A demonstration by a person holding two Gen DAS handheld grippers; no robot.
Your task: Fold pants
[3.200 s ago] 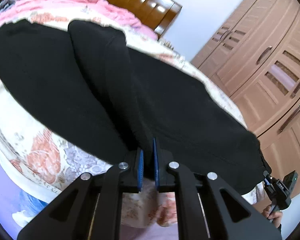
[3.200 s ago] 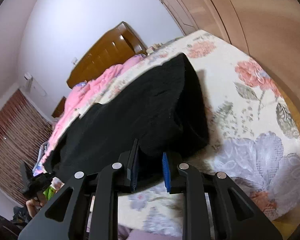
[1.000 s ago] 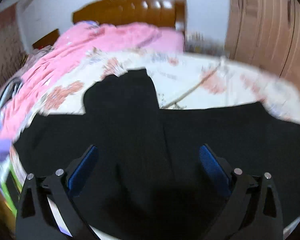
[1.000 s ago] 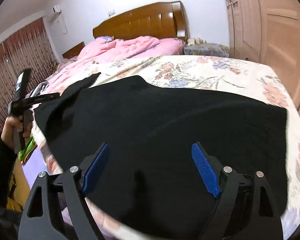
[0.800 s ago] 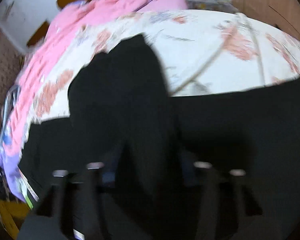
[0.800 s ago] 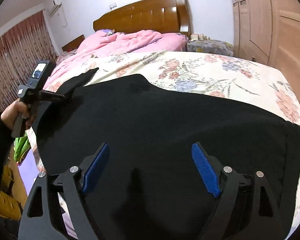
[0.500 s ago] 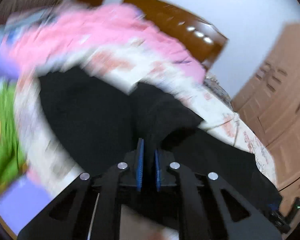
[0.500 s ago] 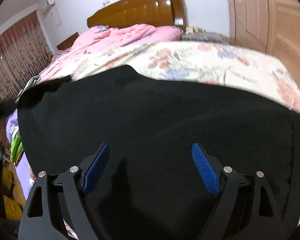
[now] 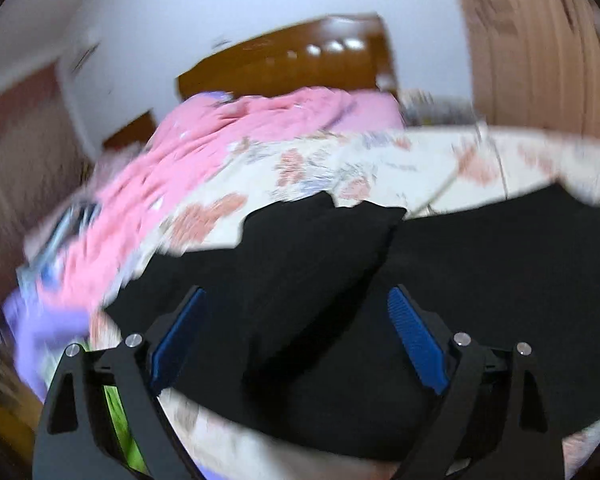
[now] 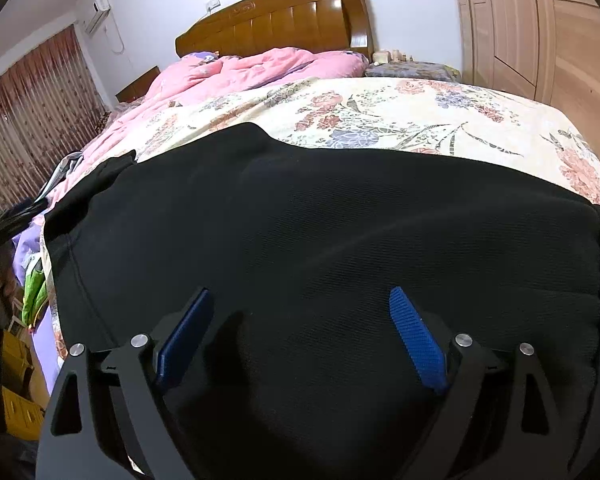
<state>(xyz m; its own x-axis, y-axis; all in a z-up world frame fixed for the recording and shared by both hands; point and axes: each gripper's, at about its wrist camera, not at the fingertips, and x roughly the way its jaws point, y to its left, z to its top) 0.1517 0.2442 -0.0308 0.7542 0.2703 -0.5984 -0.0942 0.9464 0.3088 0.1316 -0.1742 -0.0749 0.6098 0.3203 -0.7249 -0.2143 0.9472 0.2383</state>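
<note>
black pants on floral bedsheet, wooden headboard, wardrobe

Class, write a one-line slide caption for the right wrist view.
Open right hand-held gripper poised over black pants spread on a floral bedsheet, pink quilt beyond.

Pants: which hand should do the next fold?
Probably left. The left gripper hangs open right over the loose flap of the pants; the right gripper is open over flat cloth.
</note>
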